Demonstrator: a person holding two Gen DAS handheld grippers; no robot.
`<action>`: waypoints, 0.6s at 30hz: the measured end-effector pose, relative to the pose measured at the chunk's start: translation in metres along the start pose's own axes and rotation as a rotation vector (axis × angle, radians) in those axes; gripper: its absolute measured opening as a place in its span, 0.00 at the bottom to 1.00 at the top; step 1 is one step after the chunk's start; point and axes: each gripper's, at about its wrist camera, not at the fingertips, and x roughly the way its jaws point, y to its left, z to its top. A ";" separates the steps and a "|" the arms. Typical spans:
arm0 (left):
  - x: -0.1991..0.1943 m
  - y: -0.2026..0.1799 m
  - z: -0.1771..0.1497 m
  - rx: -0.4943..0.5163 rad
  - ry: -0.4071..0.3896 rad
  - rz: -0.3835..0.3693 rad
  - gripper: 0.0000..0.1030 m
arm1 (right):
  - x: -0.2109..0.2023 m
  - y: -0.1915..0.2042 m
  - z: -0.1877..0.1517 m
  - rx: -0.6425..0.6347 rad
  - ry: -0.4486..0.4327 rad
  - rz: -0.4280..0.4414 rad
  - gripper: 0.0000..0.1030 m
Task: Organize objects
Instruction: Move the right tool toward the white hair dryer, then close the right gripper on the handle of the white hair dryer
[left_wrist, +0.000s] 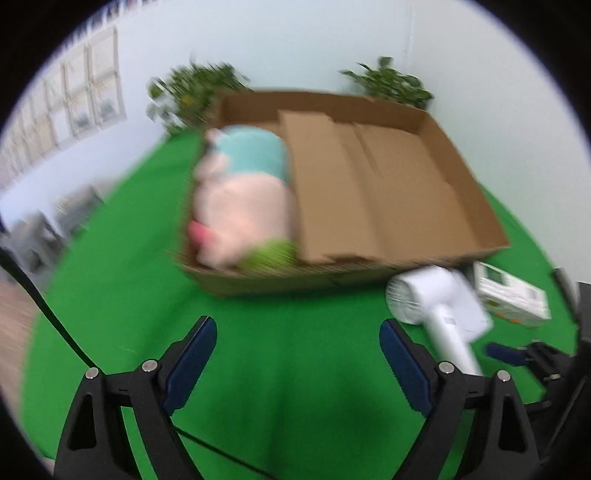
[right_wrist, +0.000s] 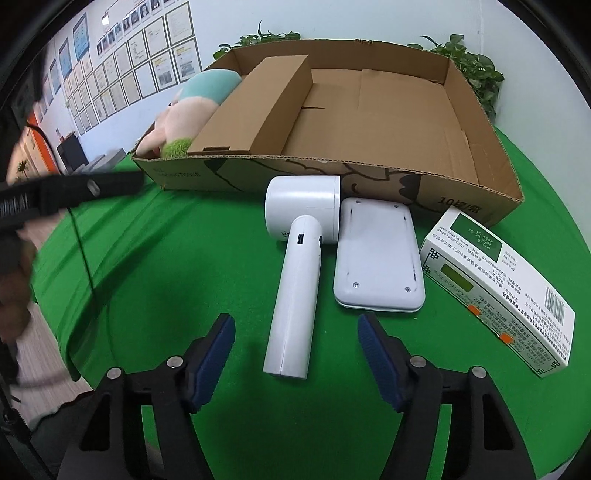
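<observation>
Both sets of fingers spread wide and holding nothing: right gripper (right_wrist: 296, 345) just above the green table (right_wrist: 184, 258) with the handle end of the white hand fan (right_wrist: 295, 280) between its tips, left gripper (left_wrist: 297, 345) over bare green cloth in a blurry view. Fan lying flat in front of the cardboard box (right_wrist: 369, 173), touching a flat white gadget (right_wrist: 376, 258), with a white and green carton (right_wrist: 498, 291) near on the right. Soft pink and blue plush toy (left_wrist: 240, 199) tucked in the box's left part, beside a cardboard divider (right_wrist: 273, 107).
</observation>
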 end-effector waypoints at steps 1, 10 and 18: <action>-0.008 0.007 0.003 0.041 -0.010 0.063 0.87 | 0.001 0.000 0.000 0.000 0.004 -0.001 0.65; 0.030 -0.058 -0.030 0.230 0.148 -0.079 0.87 | 0.005 0.010 -0.009 -0.007 0.030 0.024 0.65; 0.088 -0.093 -0.044 -0.012 0.171 -0.277 0.77 | -0.005 0.001 -0.014 0.009 0.019 -0.027 0.60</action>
